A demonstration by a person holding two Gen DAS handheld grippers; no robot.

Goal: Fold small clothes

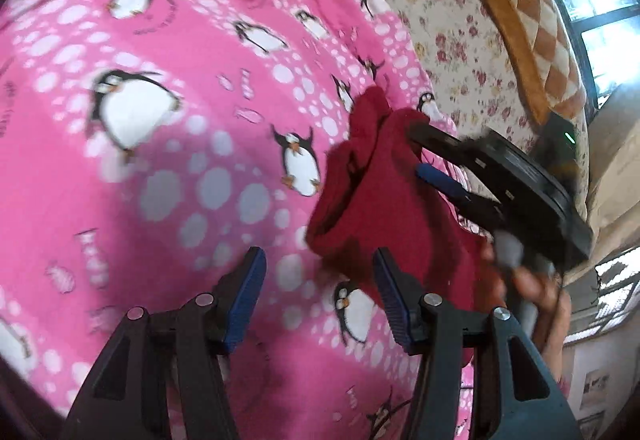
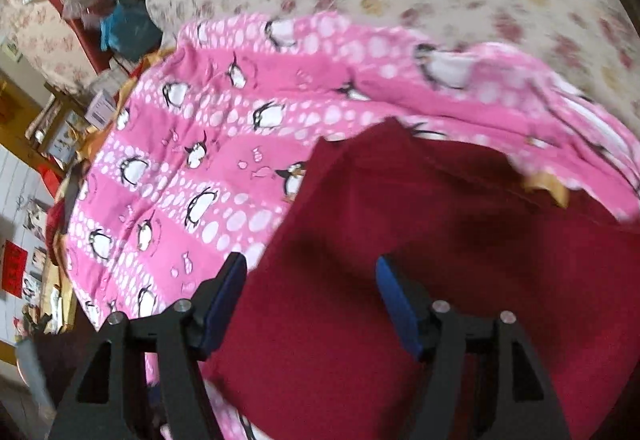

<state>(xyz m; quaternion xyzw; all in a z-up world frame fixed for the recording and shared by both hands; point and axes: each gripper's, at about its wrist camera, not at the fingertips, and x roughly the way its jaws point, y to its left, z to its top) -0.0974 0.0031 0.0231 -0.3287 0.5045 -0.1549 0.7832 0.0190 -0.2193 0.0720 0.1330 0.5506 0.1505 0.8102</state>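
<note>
Here, a dark red garment [image 1: 372, 200] lies bunched on a pink penguin blanket [image 1: 180, 144], toward four o'clock in the left wrist view; the left gripper [image 1: 320, 300] hangs above the blanket, jaws apart with nothing between them, the garment's edge by its right finger; the right gripper [image 1: 430, 164] shows at three o'clock against the cloth, jaws apart, and its own view looks down on the garment without clamping it.
</note>
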